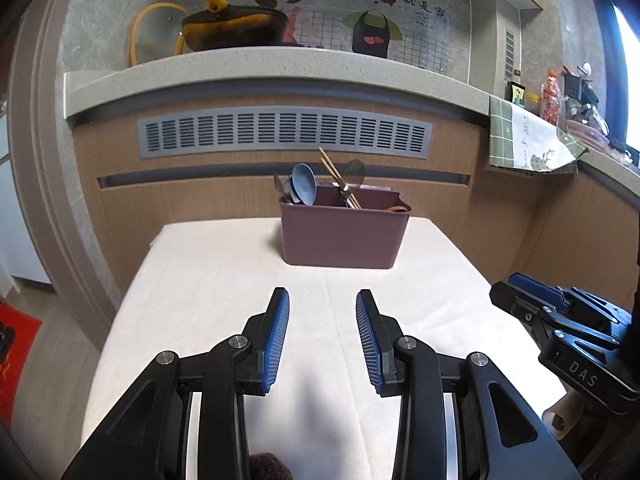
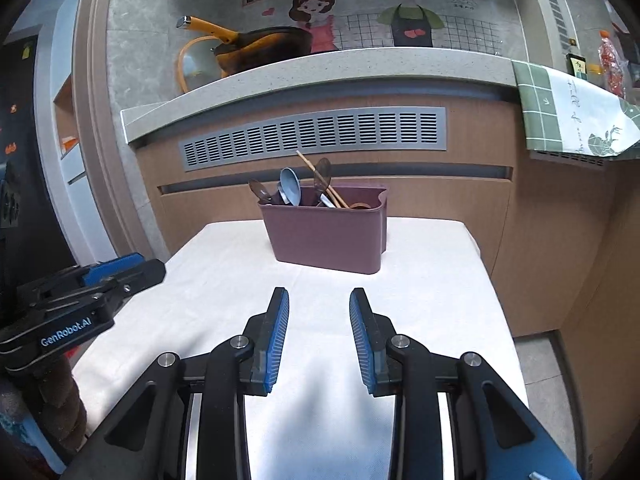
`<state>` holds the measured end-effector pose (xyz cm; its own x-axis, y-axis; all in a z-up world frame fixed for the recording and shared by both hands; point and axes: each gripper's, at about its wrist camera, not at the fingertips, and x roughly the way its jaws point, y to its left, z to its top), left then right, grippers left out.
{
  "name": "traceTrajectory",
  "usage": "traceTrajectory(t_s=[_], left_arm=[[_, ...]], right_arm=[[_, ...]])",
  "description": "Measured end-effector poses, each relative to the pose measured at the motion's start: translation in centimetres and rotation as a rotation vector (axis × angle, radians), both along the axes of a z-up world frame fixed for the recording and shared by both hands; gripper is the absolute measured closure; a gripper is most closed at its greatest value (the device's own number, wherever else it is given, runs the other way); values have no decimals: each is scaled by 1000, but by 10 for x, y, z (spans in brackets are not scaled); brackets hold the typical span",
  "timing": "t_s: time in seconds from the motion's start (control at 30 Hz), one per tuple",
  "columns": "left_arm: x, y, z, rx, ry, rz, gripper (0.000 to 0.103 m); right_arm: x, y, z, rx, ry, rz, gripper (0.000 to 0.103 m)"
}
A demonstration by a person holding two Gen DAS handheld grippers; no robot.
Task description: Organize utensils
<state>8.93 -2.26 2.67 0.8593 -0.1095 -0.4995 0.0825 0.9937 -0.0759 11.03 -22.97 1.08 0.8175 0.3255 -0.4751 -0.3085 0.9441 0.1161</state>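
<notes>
A mauve plastic bin (image 1: 343,236) (image 2: 328,236) stands at the far end of a white-clothed table (image 1: 224,280) (image 2: 432,292). Sticking up out of it are a blue spoon (image 1: 303,184) (image 2: 291,186), wooden chopsticks (image 1: 334,172) (image 2: 320,178), dark translucent spoons (image 1: 355,172) (image 2: 323,172) and a metal utensil. My left gripper (image 1: 322,300) hovers open over the near half of the table, nothing between its blue pads. My right gripper (image 2: 319,300) also stands open and empty, level with it on the right; it shows at the left wrist view's right edge (image 1: 520,292).
Behind the table runs a wooden cabinet front with a grey vent grille (image 1: 284,132) under a stone counter. A yellow-handled pan (image 1: 232,28) and a glass lid sit on that counter. A green checked cloth (image 1: 524,136) hangs at the right. A red mat (image 1: 16,352) lies on the floor left.
</notes>
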Motion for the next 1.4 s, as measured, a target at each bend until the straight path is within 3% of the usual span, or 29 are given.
traceTrajectory(t_s=[1.4], left_arm=[[3, 1, -4, -1, 32, -7, 67]], right_arm=[[-2, 1, -2, -24, 4, 0, 70]])
